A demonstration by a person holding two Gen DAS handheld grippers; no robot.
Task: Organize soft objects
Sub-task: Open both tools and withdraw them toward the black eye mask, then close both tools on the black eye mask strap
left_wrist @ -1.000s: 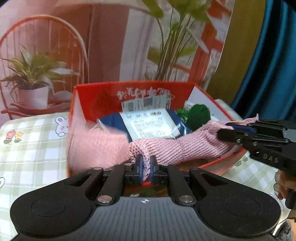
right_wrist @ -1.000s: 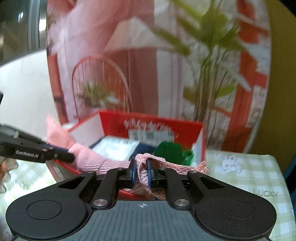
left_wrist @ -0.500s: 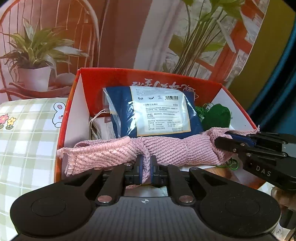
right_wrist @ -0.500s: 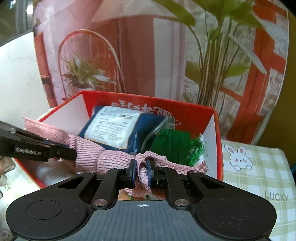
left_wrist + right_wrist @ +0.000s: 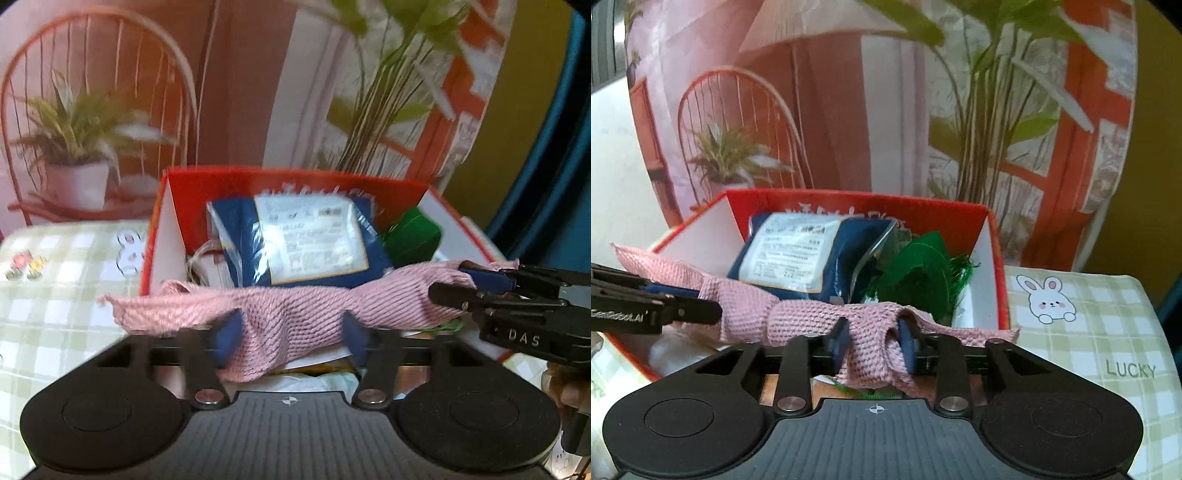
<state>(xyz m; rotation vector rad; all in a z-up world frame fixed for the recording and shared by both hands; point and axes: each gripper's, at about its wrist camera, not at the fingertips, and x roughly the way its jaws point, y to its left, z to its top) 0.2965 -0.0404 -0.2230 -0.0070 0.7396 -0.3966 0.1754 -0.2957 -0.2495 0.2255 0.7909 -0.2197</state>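
Note:
A pink knitted cloth (image 5: 295, 314) lies stretched across the front of the open red box (image 5: 280, 184). My left gripper (image 5: 290, 334) is open, its blue pads spread on either side of the cloth. My right gripper (image 5: 873, 341) is open too, with the cloth (image 5: 812, 314) bunched loosely between its pads. In the left wrist view the right gripper's fingers (image 5: 476, 291) reach in from the right at the cloth's end. The box (image 5: 857, 199) holds a blue plastic package (image 5: 303, 240) and a green soft item (image 5: 919, 273).
The box stands on a green checked tablecloth (image 5: 1089, 325) with rabbit prints. A backdrop with a printed chair and plants (image 5: 81, 140) stands close behind the box. White items (image 5: 210, 266) lie in the box's left corner.
Both grippers have opened and let go of the pink cloth, which now sags over the box front. Both cameras have drawn back slightly.

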